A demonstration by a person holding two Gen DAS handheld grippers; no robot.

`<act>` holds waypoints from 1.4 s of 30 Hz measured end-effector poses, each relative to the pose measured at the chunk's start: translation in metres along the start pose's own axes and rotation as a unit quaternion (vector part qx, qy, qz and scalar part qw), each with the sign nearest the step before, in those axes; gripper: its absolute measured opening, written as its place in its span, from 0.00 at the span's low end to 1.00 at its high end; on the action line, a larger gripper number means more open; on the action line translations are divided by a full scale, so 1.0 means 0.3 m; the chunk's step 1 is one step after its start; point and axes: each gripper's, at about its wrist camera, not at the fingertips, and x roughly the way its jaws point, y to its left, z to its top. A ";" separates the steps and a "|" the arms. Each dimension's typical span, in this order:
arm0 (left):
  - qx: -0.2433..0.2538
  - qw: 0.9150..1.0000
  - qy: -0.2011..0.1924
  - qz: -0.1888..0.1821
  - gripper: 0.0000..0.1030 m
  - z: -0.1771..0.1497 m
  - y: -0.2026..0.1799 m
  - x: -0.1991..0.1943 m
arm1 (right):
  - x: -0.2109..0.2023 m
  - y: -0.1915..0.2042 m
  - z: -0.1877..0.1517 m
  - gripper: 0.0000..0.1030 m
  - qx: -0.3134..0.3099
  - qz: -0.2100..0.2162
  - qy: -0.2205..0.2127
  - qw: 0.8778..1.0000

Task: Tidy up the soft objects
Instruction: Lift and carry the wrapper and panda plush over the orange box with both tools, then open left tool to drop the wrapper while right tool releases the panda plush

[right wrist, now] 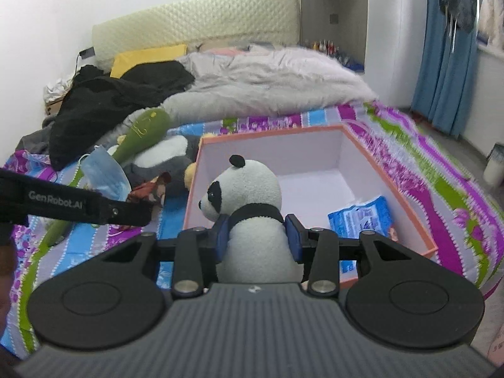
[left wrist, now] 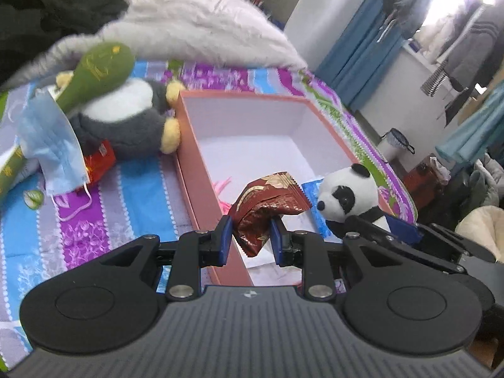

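Observation:
My left gripper is shut on a dark red foil snack packet, held above the near left wall of the open pink box. My right gripper is shut on a small panda plush, gripping its body; the panda shows at the box's near right in the left wrist view. A blue packet lies inside the box. Left of the box lie a grey and white penguin plush, a green plush club and a blue face mask.
The striped bedspread covers the bed. A grey fluffy blanket and black clothing are heaped behind the toys. A red packet lies under the mask. Blue curtains and a bin stand right of the bed.

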 end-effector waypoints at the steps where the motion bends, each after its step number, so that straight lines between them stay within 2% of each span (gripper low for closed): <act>1: -0.002 1.000 0.008 -0.002 0.29 0.018 0.006 0.019 | 0.015 -0.011 0.008 0.41 0.000 0.000 0.006 1.000; 8: -0.003 0.998 0.058 0.013 0.29 0.110 0.002 0.150 | 0.120 -0.084 0.039 0.41 0.000 -0.009 0.055 0.998; 10: 0.012 0.997 0.075 0.011 0.30 0.127 -0.017 0.183 | 0.141 -0.097 0.042 0.41 -0.005 -0.010 0.070 0.998; 19: 0.031 0.991 0.129 0.033 0.30 0.180 -0.036 0.323 | 0.195 -0.158 0.051 0.42 0.003 -0.008 0.107 0.994; 21: 0.027 0.990 0.133 0.038 0.33 0.183 -0.029 0.337 | 0.199 -0.165 0.045 0.42 0.005 -0.012 0.109 0.994; 22: 0.027 0.990 0.136 0.042 0.39 0.183 -0.027 0.340 | 0.199 -0.169 0.043 0.43 0.010 -0.009 0.110 0.994; 25: 0.031 0.990 0.128 0.047 0.43 0.178 -0.025 0.333 | 0.196 -0.169 0.040 0.53 0.010 0.001 0.109 0.994; 31: 0.034 0.993 0.105 0.047 0.43 0.170 -0.016 0.295 | 0.171 -0.154 0.041 0.53 0.011 0.005 0.094 0.995; 42: 0.059 0.996 0.029 0.055 0.43 0.080 -0.001 0.121 | 0.041 -0.099 -0.018 0.53 0.018 0.016 0.026 0.999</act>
